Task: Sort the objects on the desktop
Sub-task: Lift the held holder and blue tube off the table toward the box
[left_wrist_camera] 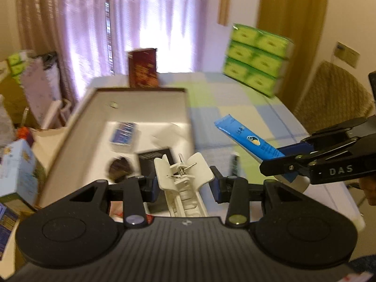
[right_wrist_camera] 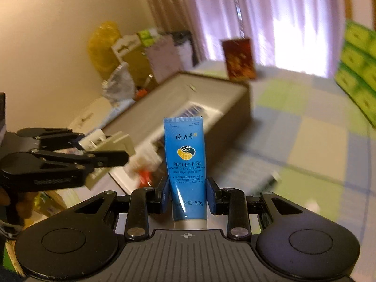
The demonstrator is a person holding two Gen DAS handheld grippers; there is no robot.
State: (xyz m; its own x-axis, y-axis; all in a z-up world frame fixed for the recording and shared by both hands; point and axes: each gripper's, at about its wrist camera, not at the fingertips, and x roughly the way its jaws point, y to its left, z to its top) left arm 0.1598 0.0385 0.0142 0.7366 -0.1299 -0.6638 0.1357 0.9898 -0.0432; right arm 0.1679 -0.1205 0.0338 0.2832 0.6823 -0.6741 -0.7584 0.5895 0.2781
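My left gripper [left_wrist_camera: 185, 186] is shut on a white plastic clip [left_wrist_camera: 182, 181], held above the near end of an open grey box [left_wrist_camera: 141, 96]. From the right wrist view the same left gripper [right_wrist_camera: 105, 145] shows at the left with the white clip [right_wrist_camera: 112, 141] in it. My right gripper [right_wrist_camera: 188, 195] is shut on a blue hand cream tube [right_wrist_camera: 185, 155], which points up and forward. In the left wrist view the right gripper [left_wrist_camera: 282, 157] comes in from the right, holding the blue tube [left_wrist_camera: 246, 138] over the checked tablecloth [left_wrist_camera: 211, 98], right of the box.
Inside the box lie a blue card pack [left_wrist_camera: 123, 132], a black booklet [left_wrist_camera: 152, 157] and a dark round item [left_wrist_camera: 119, 168]. A dark red box [left_wrist_camera: 143, 68] stands behind it. Stacked green tissue packs [left_wrist_camera: 256, 58] sit at the table's far right. Clutter lines the left wall.
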